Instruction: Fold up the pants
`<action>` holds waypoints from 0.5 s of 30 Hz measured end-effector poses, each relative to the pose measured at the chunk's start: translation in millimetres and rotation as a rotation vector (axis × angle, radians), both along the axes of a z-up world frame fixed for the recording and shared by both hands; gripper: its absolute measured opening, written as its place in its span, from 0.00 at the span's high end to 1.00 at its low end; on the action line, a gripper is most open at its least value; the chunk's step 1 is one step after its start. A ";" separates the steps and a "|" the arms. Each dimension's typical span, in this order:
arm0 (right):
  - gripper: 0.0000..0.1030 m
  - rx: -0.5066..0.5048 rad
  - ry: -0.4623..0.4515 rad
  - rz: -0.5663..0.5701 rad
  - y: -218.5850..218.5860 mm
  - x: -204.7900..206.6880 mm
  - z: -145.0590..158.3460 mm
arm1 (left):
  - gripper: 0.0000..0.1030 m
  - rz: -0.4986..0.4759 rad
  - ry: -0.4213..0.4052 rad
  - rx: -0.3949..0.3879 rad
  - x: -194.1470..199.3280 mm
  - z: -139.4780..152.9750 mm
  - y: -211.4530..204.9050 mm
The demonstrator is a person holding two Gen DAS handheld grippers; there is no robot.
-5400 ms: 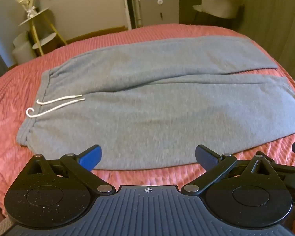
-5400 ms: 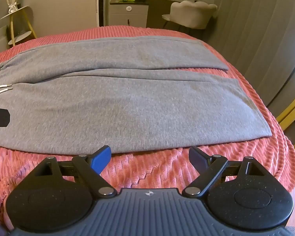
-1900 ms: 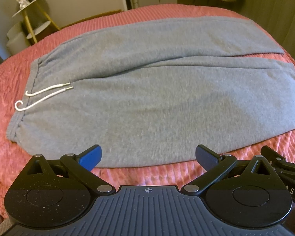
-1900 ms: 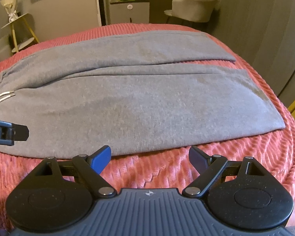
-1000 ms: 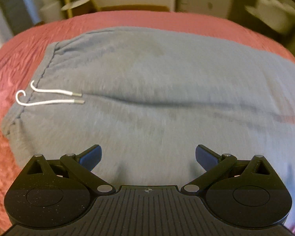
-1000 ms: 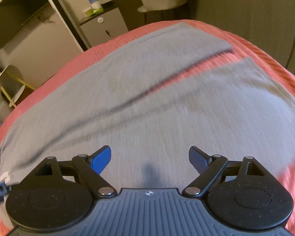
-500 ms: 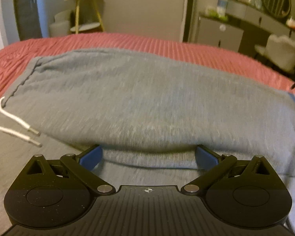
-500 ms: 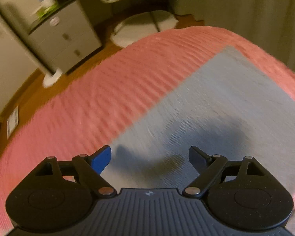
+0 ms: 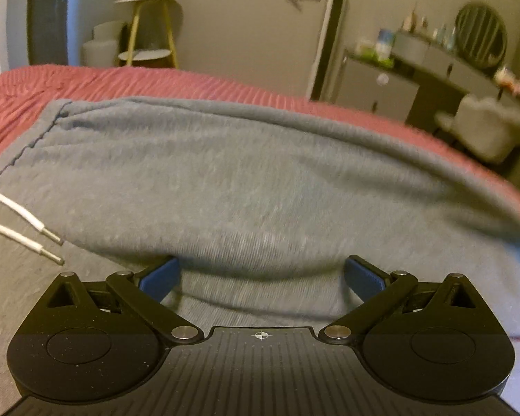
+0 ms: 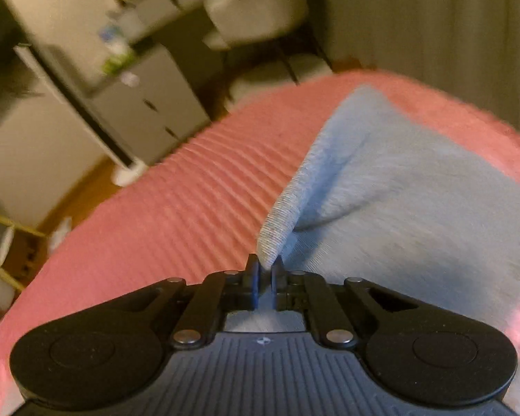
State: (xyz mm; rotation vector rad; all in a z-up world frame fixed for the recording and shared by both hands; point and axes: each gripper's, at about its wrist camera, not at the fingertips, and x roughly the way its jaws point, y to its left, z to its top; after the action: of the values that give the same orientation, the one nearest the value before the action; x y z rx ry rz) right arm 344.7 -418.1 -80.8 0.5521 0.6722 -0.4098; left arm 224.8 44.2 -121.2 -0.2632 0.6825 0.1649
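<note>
While the pants [image 9: 246,187] lie on the bed [image 10: 176,208], the right gripper [image 10: 265,274] pinches their edge. Left gripper [image 9: 260,274]: jaws wide apart, gripping nothing.

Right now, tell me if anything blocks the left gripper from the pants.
Nothing visible does. The left gripper is open with the gray pants bulging right between its fingers; only the white drawstrings lie off to its left. The right gripper is already shut on the pants' edge.

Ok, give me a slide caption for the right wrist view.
Right gripper shut on a pinched edge of the grey pants, lying on the pink ribbed bedspread.
</note>
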 end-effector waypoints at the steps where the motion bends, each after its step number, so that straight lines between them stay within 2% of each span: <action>1: 0.94 -0.005 -0.032 0.011 7.1 -32.8 -0.6 | 0.00 -0.005 -0.025 -0.031 -3.1 5.5 5.2; 3: 0.94 -0.049 -0.054 0.032 28.9 -99.8 -11.2 | 0.00 -0.017 -0.072 -0.110 -6.1 17.5 20.1; 5: 0.94 -0.054 -0.045 0.043 51.3 -159.3 -33.2 | 0.00 0.011 -0.079 -0.212 -4.4 25.5 40.1; 7: 0.97 -0.015 -0.024 0.041 63.7 -203.6 -59.0 | 0.00 0.050 -0.064 -0.384 -1.2 26.1 67.9; 9: 1.00 0.008 0.020 0.042 63.9 -222.0 -80.3 | 0.00 0.090 -0.060 -0.501 3.9 21.0 94.2; 11: 1.00 -0.004 -0.006 0.067 59.2 -225.4 -82.5 | 0.00 0.126 -0.055 -0.518 15.5 16.5 111.9; 13: 0.99 -0.021 -0.028 0.059 53.4 -232.3 -75.6 | 0.00 0.177 -0.017 -0.466 34.5 15.6 125.7; 15: 0.99 -0.043 -0.043 0.036 48.3 -234.6 -79.7 | 0.00 0.175 -0.035 -0.393 53.2 19.6 133.4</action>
State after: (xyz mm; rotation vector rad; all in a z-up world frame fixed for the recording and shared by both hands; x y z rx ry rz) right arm 110.1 -369.8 -160.5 0.5064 0.6294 -0.3770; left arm 278.0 177.6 -101.6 -0.7026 0.6539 0.1924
